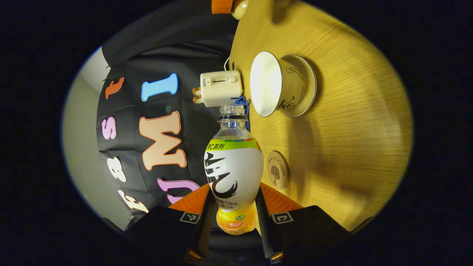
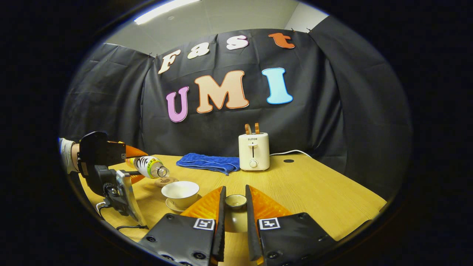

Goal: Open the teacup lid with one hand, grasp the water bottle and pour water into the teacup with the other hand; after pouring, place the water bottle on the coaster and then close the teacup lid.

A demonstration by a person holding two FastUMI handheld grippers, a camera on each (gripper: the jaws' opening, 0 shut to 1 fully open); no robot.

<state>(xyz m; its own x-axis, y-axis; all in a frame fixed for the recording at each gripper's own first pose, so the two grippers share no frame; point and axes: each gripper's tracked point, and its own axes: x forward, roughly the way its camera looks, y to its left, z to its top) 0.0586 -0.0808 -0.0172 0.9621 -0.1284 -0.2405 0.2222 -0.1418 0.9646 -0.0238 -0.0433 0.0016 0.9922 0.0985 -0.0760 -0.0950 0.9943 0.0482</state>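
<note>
Wooden table (image 2: 314, 184), pale oak grain, lit warm. Cream toaster (image 2: 253, 151) stands at its far edge, close in front of the black cloth wall (image 2: 332, 111). Blue towel (image 2: 208, 163) lies just left of the toaster; white cord (image 2: 292, 152) trails right of it. Grey ceiling (image 2: 221, 14) above the cloth, with a strip light (image 2: 162, 10).

My left gripper view is rolled sideways, close above the pale wooden tabletop (image 1: 343, 147), facing the white toaster (image 1: 221, 88). My right gripper view sits level, low, facing the same toaster (image 2: 253, 151) from farther back.
</note>
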